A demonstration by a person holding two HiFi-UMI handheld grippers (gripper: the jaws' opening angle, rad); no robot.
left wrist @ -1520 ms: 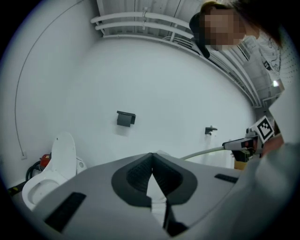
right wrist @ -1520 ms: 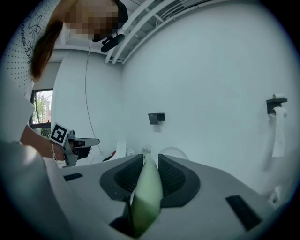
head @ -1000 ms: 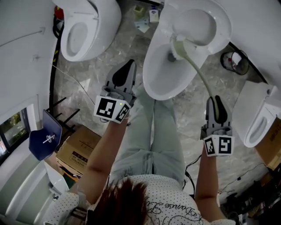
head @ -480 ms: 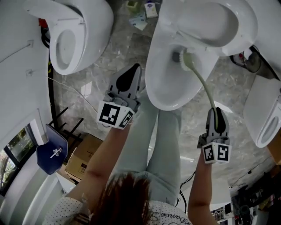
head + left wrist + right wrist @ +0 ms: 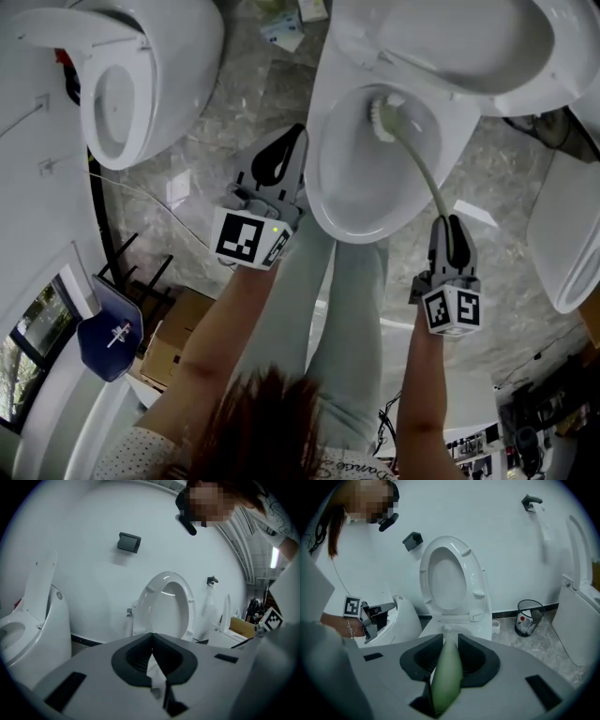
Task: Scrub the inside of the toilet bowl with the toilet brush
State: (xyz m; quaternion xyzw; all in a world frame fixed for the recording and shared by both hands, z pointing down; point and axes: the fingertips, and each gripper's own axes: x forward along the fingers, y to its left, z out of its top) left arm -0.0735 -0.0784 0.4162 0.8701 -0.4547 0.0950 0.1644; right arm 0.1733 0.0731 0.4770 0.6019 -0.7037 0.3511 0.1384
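scrubbing is under way: the toilet brush is reaching down into the toilet bowl, and its white bristle head is working against the back wall of the bowl, just below the raised seat. over the last second the head has been staying in that rear part, shifting only slightly sideways. to me that means the back is being covered, while the front and left walls are probably still waiting.

the right gripper is pinching the end of the green handle between its jaws, out past the bowl's right front rim. the left gripper is hanging just beside the bowl's left outer wall, its jaws pressed together on nothing.

the handle is arching over the right rim, so sweeping leftward is looking free. the person's legs are standing right at the front rim. the neighbouring toilets, the left toilet and the right toilet, are well apart, with bare floor between.
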